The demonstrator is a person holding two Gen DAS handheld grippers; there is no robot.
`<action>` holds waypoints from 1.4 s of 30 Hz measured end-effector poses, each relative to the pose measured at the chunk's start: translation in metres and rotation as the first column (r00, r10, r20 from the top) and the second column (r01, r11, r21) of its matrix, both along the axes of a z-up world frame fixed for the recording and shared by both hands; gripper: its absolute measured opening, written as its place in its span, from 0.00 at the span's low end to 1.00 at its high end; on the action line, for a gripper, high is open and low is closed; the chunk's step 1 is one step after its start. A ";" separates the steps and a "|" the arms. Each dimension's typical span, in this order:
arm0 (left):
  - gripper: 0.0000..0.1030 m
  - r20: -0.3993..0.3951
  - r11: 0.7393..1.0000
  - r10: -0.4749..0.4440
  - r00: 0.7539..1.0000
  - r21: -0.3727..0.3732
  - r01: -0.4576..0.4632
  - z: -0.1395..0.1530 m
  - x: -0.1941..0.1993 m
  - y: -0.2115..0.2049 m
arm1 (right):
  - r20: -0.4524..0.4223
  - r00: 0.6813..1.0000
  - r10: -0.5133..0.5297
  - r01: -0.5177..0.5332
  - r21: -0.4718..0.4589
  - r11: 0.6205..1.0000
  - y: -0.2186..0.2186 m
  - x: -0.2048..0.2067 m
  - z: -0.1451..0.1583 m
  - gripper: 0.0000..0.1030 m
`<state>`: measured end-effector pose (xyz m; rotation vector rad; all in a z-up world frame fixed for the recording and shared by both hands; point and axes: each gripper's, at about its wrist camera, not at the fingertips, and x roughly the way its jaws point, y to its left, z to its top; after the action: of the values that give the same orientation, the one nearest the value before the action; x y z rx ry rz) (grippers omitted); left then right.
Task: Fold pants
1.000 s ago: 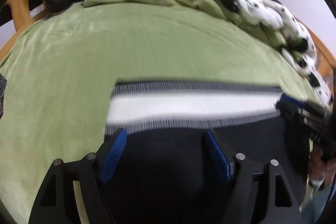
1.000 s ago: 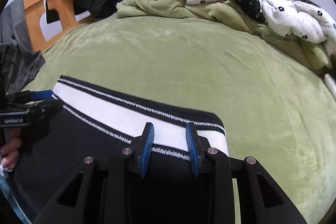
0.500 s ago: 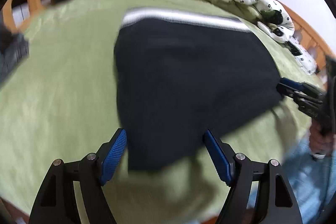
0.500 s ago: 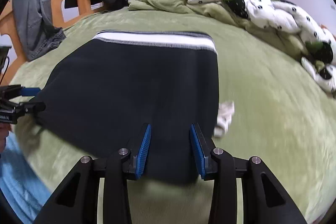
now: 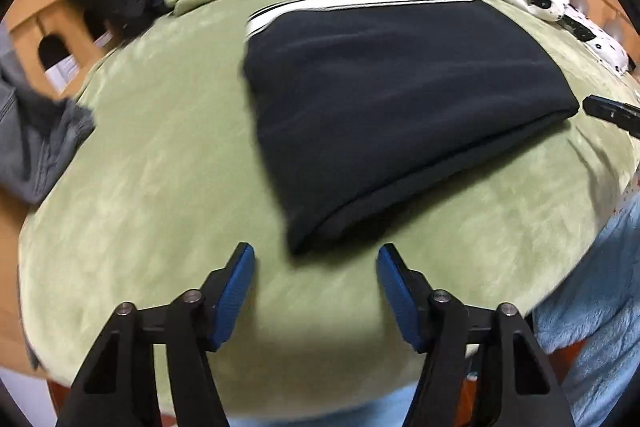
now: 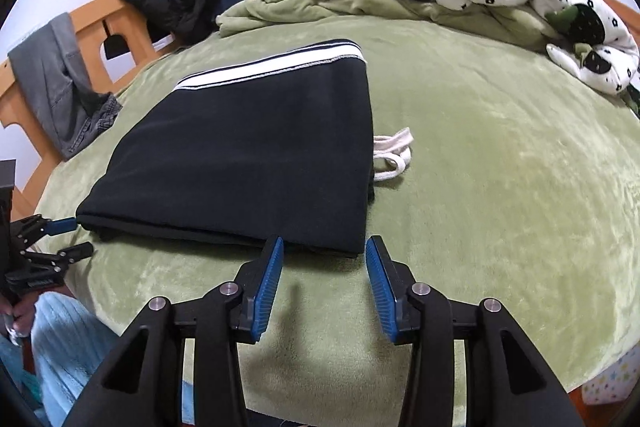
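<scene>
Looking along my left gripper (image 5: 316,287), I see its jaws spread wide and empty, hovering over bare blanket (image 5: 160,167). The pants (image 5: 392,99) lie ahead and a little to the right, folded into a dark slab with the striped waistband (image 5: 360,5) at the far end and the near corner just beyond my fingertips.

Along my right gripper (image 6: 324,271), the jaws are also parted and hold nothing; the folded edge of the pants (image 6: 248,155) sits right at their tips, slightly left. A white drawstring (image 6: 394,155) pokes out from the right side.

I judge the cloth soft, thick and limp, light enough but prone to sagging and sliding apart in layers. For another fold I would pinch all layers at the near corners, one gripper each, and tuck that cord in.
</scene>
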<state>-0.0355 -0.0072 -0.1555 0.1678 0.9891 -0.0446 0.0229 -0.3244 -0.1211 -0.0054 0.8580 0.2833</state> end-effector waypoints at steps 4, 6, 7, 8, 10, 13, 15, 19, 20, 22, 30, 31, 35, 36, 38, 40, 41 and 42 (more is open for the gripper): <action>0.13 0.056 0.998 0.048 0.997 0.025 -0.049 0.003 0.010 -0.007 | 0.007 1.000 -0.008 0.009 -0.042 0.999 0.001 0.000 -0.002 0.41; 0.13 0.102 0.987 0.121 0.987 -0.115 -0.109 0.017 -0.002 0.011 | 0.015 1.000 -0.011 0.011 -0.041 0.999 -0.001 -0.001 -0.002 0.41; 0.13 0.078 0.977 0.145 0.986 -0.168 -0.131 0.015 -0.004 0.017 | 0.018 1.000 -0.009 0.010 -0.037 0.999 -0.001 -0.002 -0.003 0.41; 0.13 0.026 0.967 0.170 0.985 -0.198 -0.162 0.005 -0.006 0.023 | 0.016 1.000 -0.006 0.006 -0.033 0.999 -0.002 -0.002 -0.004 0.41; 0.13 -0.042 0.963 0.190 0.981 -0.186 -0.194 -0.016 -0.011 0.029 | 0.001 1.000 0.000 0.000 -0.033 0.999 -0.001 0.000 -0.009 0.41; 0.18 -0.024 0.958 0.176 0.984 -0.225 -0.176 -0.006 -0.024 0.035 | -0.007 1.000 0.019 -0.020 -0.039 0.999 0.001 0.005 -0.010 0.41; 0.23 -0.010 0.937 0.177 0.984 -0.303 -0.171 0.008 -0.031 0.043 | 0.031 0.999 0.019 -0.018 -0.047 0.999 0.003 0.005 -0.003 0.41; 0.55 0.084 0.944 0.189 0.978 -0.290 -0.158 0.039 -0.018 0.045 | 0.109 0.994 0.021 -0.015 -0.049 0.999 0.007 0.013 0.015 0.42; 0.56 0.115 0.944 0.188 0.975 -0.295 -0.147 0.046 -0.011 0.041 | 0.116 0.992 0.047 -0.044 -0.022 0.999 0.011 0.019 0.019 0.42; 0.56 0.138 0.948 0.180 0.974 -0.290 -0.135 0.057 0.015 0.035 | 0.111 0.993 0.035 -0.032 -0.032 0.999 0.016 0.030 0.022 0.42; 0.56 0.113 0.949 0.168 0.979 -0.287 -0.129 0.056 0.093 0.008 | 0.097 0.995 0.026 -0.022 -0.038 0.999 0.036 0.083 0.031 0.42; 0.56 0.111 0.949 0.170 0.979 -0.287 -0.132 0.054 0.094 0.005 | 0.089 0.996 0.020 -0.017 -0.032 0.999 0.036 0.087 0.027 0.42; 0.55 0.044 0.949 0.184 0.982 -0.266 -0.166 0.031 0.109 0.002 | 0.086 0.996 -0.003 0.009 -0.070 0.997 0.037 0.094 0.001 0.41; 0.55 0.027 0.951 0.179 0.983 -0.260 -0.166 0.023 0.112 0.001 | 0.105 0.994 0.007 0.002 -0.085 0.996 0.039 0.092 0.001 0.41; 0.55 0.022 0.957 0.165 0.986 -0.245 -0.154 0.018 0.113 -0.001 | 0.115 0.993 0.037 -0.021 -0.137 0.990 0.045 0.088 0.001 0.42; 0.55 0.015 0.956 0.162 0.987 -0.249 -0.153 0.018 0.109 -0.001 | 0.116 0.992 0.042 -0.025 -0.138 0.990 0.044 0.085 0.001 0.42; 0.55 0.001 0.952 0.162 0.987 -0.261 -0.156 0.018 0.106 0.000 | 0.109 0.993 0.038 -0.024 -0.130 0.991 0.042 0.083 0.000 0.42; 0.56 -0.020 0.945 0.159 0.987 -0.287 -0.158 0.017 0.100 0.001 | 0.098 0.995 0.033 -0.021 -0.120 0.993 0.040 0.081 0.000 0.42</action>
<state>0.0641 -0.0060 -0.1381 -0.1794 0.9783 -0.0406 0.1040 -0.2842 -0.1210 -0.1414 0.7753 0.2544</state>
